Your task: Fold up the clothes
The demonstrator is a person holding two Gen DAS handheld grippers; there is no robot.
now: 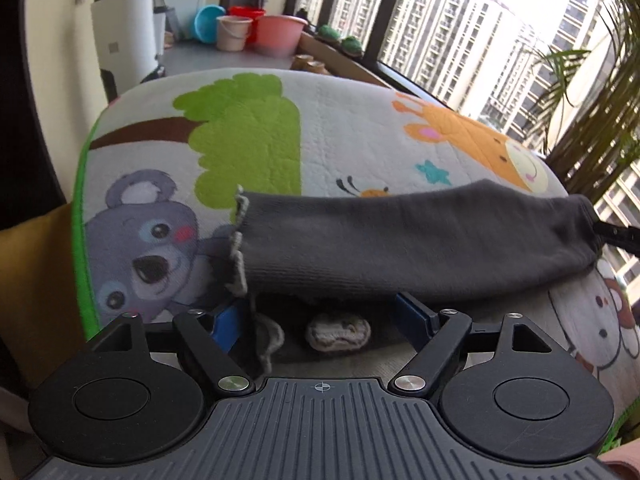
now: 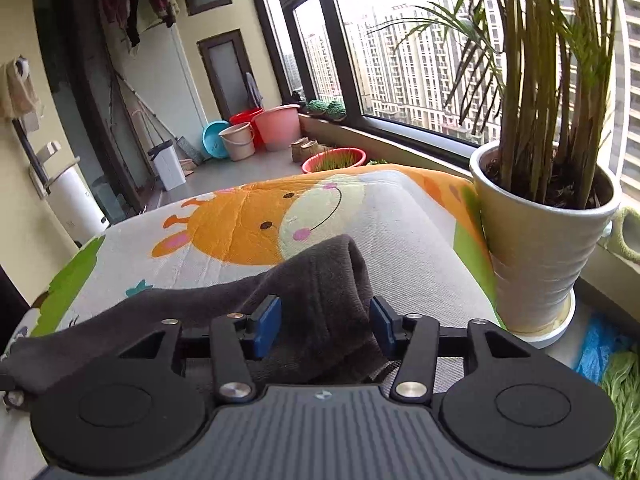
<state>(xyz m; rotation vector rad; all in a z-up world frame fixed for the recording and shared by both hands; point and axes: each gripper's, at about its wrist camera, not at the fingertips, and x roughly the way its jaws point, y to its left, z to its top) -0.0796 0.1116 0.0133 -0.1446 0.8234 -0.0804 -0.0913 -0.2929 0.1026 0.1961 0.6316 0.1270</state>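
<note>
Dark grey garment [image 1: 400,248] stretched across the cartoon animal mat [image 1: 352,120], frilled hem at 9 o'clock, other end at 3 o'clock in left wrist view. Left gripper [image 1: 324,320]: blue pads spread wide, cloth draped over/above them, pads not pinched on it – open. Small rolled beige item [image 1: 340,332] on mat under the cloth, btwn the pads. Right gripper [image 2: 326,328]: pads apart w/ bunched fold of garment btwn them, not clamped. Potted plant [image 2: 540,248] at 3 o'clock, touching mat edge

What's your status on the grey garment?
Both grippers: left, right, jaws apart. Grey garment draped between them over the cartoon mat. Potted plant close at right.
</note>
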